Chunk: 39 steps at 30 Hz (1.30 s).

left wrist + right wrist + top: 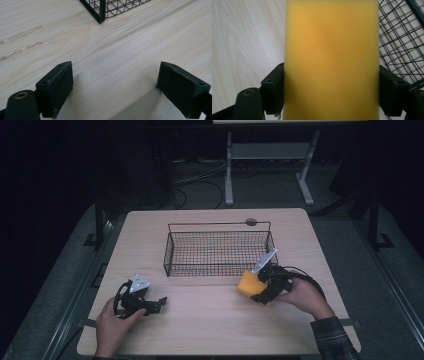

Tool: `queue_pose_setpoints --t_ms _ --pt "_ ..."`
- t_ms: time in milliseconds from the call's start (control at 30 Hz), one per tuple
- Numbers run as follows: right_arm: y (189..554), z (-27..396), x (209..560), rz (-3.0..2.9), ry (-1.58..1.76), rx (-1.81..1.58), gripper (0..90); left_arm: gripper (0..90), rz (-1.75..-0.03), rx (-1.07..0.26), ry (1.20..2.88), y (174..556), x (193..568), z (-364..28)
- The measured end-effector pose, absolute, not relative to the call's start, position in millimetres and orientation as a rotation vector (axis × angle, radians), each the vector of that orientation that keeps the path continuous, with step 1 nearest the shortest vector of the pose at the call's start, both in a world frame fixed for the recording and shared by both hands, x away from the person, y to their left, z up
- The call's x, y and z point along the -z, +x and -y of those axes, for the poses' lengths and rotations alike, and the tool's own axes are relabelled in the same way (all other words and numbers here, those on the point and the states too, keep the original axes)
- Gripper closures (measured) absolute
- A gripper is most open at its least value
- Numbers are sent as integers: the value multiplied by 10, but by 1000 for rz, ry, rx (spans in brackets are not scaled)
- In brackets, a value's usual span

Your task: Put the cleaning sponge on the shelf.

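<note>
Pale wood table [210,320] is seen under a wire basket [217,251]; just beside its near right corner, a yellow sponge [248,284] is clamped by the right gripper [261,289], jaws wide. Nothing is held by the left gripper [159,303], jaws spread.

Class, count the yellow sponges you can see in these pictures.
1. The yellow sponge is clamped in the right gripper, just in front of the wire basket's near right corner.

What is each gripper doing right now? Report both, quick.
Left gripper: open, nothing between its fingers, over the table.
Right gripper: closed on the yellow sponge, beside the wire basket.
</note>
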State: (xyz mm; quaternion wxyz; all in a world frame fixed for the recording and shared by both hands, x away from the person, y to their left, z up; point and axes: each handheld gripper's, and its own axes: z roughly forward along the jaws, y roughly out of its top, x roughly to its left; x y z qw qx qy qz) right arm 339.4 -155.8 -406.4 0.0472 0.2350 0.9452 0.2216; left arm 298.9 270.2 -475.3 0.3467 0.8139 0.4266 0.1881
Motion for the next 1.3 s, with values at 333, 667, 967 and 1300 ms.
queue_pose_setpoints --t_ms 333,667,967,1300 --pt "3391 1621 3958 -2861 728 -688 225 126 -1110 -487 2107 2988 4755 -2699" --pt "3396 1659 3841 -2841 732 -710 224 125 -1110 -487 2106 2989 4755 -2699" --pt "3421 1712 3732 -2819 734 -728 225 125 -1109 -488 2107 2989 4754 -2700" --pt "3480 1768 3633 -2797 752 -748 225 125 -1108 -488 2110 2989 4753 -2701"
